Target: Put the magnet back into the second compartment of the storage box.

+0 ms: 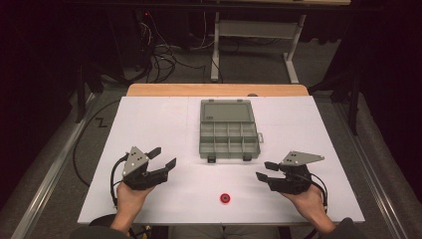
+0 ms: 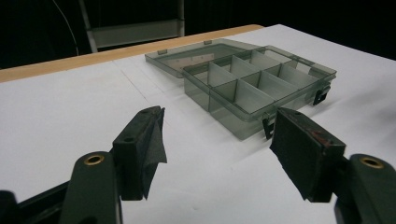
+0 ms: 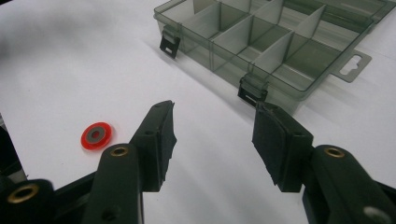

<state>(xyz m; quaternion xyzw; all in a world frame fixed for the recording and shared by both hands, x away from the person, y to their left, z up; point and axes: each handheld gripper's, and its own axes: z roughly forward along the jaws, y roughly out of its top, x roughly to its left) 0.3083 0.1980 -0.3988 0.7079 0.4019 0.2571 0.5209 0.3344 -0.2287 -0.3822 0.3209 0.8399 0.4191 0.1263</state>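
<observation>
A: Left hand-held gripper (image 1: 164, 157), lower left of frame, released. Right hand-held gripper (image 1: 264, 170), lower right, released too.

B: Red ring (image 1: 225, 198) on worktop (image 1: 159, 119), bottom centre, below open box (image 1: 229, 130).

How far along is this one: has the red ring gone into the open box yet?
Done: the compartment box lies open, lid back. In hand: nothing; the right hand-held gripper and left hand-held gripper are both open and empty. Left: the red ring lies on the table, unpicked, apart from the box.

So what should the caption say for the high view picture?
Two open tongs wait beside an open box and a red ring.
</observation>
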